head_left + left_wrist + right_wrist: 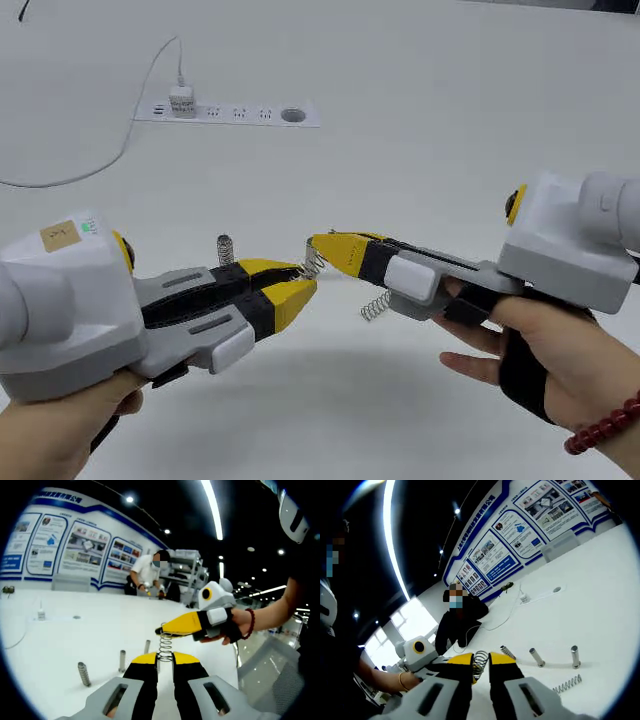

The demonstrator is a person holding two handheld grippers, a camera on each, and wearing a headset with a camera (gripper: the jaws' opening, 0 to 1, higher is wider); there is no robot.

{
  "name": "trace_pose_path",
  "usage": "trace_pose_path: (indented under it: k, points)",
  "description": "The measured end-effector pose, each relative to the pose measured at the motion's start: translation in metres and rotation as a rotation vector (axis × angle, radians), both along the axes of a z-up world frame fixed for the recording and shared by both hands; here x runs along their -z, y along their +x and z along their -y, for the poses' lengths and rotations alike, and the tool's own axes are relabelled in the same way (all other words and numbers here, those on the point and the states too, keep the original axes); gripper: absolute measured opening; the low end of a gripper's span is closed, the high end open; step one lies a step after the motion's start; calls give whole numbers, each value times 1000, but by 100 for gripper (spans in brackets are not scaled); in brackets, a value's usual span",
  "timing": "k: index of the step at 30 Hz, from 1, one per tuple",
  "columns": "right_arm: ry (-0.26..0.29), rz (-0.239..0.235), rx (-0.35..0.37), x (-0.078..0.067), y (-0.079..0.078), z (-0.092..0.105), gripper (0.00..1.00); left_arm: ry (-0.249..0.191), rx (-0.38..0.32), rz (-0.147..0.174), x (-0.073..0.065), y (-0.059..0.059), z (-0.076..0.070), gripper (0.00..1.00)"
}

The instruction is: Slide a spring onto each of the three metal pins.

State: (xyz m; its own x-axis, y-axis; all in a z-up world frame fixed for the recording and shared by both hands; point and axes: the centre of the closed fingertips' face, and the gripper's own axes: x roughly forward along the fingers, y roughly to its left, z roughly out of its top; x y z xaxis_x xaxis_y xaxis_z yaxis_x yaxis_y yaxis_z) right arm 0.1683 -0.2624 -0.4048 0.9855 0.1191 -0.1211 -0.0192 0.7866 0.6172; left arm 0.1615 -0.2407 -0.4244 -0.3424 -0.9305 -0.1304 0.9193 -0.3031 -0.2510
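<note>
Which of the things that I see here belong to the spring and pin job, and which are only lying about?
Belong to the job:
- held spring, gripped by left gripper and right gripper
- loose spring
- pin with a spring on it
- bare pins

Lying about:
- power strip
- charger

— The bare pins (122, 661), in the head view?
— Hidden behind the left gripper (303, 286). Just the top of the sprung pin (225, 250) clears it.
— The held spring (313, 263)?
— Both ends are buried between jaws.
— The cable (50, 184)?
— Cut off at 9 o'clock. Print on the poster (80, 545) is too small to read.
</note>
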Motion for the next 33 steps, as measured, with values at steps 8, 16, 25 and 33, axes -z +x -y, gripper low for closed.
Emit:
trace_pose_path:
  k: [8,16,25,33]
  points:
    - [-14,13,-22,-3,2,-4,11,5,-6,17,0,0,-1,10]
    - [-83,11,-24,-4,4,-4,11,20,-19,41,2,2,1,11]
    - [-180,-14,-15,-1,6,6,11,82,-33,176,18,5,-3,22]
    - [-359,-41,-13,0,11,20,11,154,-50,221,36,9,-12,30]
